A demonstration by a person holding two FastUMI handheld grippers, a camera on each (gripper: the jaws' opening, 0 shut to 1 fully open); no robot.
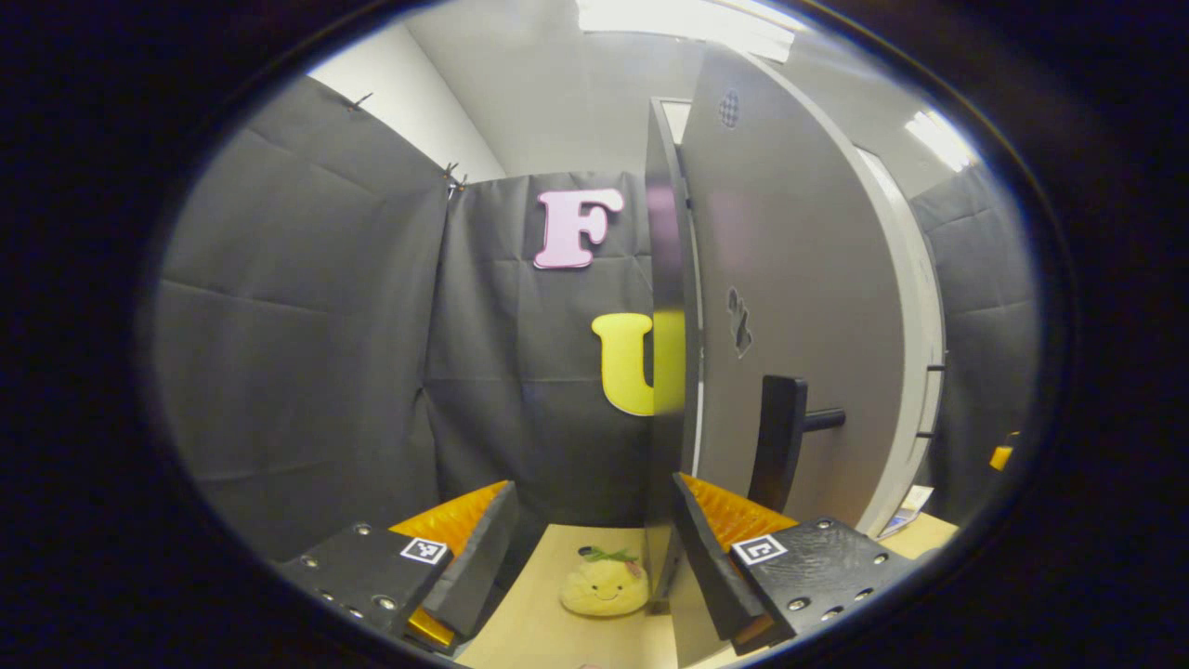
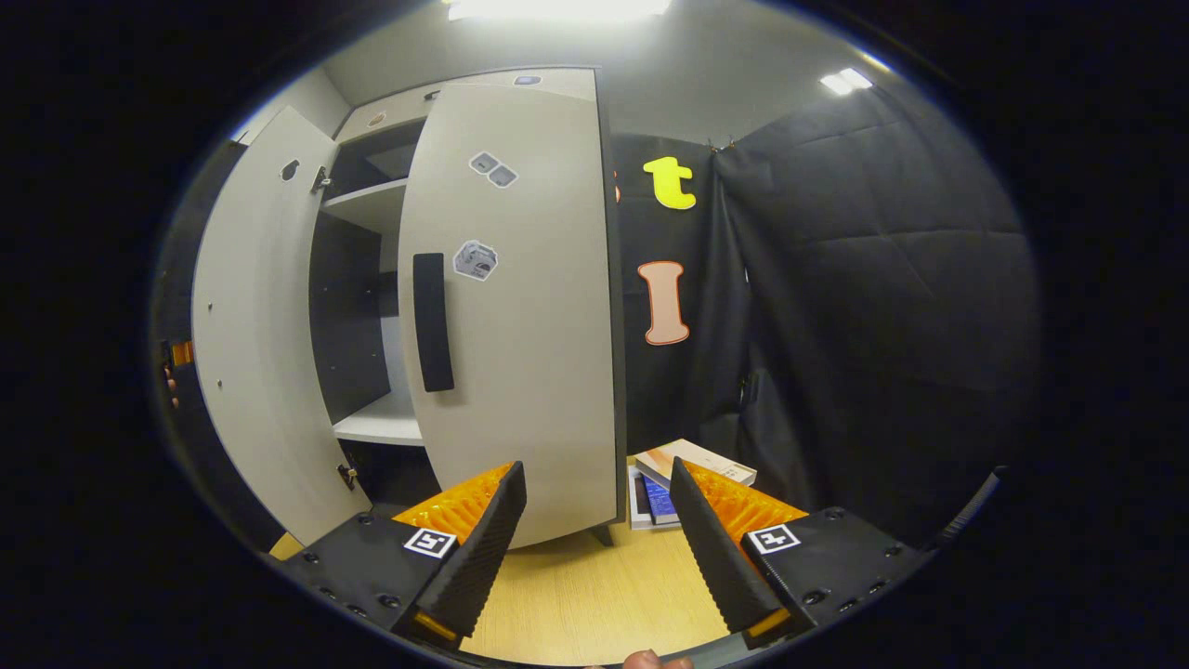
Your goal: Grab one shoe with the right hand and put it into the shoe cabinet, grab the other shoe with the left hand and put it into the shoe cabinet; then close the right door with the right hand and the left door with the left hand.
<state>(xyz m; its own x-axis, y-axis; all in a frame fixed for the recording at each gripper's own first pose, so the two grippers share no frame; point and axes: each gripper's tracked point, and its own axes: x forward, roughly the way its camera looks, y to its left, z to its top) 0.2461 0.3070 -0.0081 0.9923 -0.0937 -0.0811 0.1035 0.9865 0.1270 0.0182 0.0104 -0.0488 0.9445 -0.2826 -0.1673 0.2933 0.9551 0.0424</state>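
A yellow plush toy [image 1: 604, 583] with a smiling face and a green tuft on top lies on the light wooden bench [image 1: 539, 604]. In the right gripper view, a small stack of boxes [image 2: 692, 463] sits on the bench [image 2: 594, 595] against the black cloth wall [image 2: 882, 307], with a blue-printed packet [image 2: 658, 502] just beside it. Ceiling lights [image 2: 557, 7] glow overhead.

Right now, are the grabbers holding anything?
No. The left gripper and the right gripper are both open and empty, near the cabinet doors.
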